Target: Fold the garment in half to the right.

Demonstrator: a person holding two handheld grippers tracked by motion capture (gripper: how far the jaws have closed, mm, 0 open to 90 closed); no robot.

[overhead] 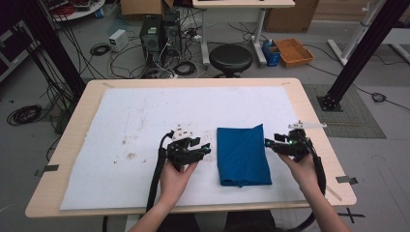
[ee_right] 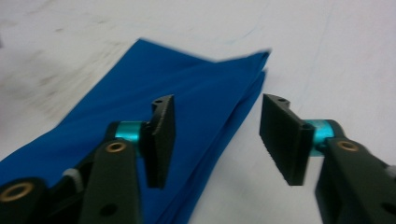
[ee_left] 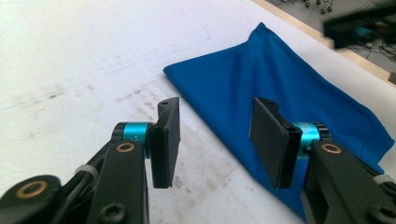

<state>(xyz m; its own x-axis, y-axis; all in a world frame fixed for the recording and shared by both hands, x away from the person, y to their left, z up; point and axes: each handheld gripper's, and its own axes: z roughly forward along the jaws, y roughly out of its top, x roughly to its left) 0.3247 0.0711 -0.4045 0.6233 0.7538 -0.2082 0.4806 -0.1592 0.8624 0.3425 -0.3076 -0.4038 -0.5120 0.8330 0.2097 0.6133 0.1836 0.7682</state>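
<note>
A folded blue cloth (overhead: 241,154) lies flat on the white mat, right of the middle. My left gripper (overhead: 205,149) hovers just left of the cloth's left edge, pointing at it, jaws open with nothing between them. In the left gripper view the open pads (ee_left: 215,123) frame the cloth's near edge (ee_left: 280,93), and the other gripper (ee_left: 355,25) shows far off. My right gripper (overhead: 268,144) sits at the cloth's right edge, also open. In the right gripper view its jaws (ee_right: 219,126) stand apart above the cloth's layered edge (ee_right: 196,93) without pressing it.
A white mat (overhead: 145,121) with brown stains covers the wooden table (overhead: 309,111). A black stool (overhead: 230,58) stands past the far edge. Computer cases and cables (overhead: 159,43) and an orange tray (overhead: 293,51) are on the floor beyond.
</note>
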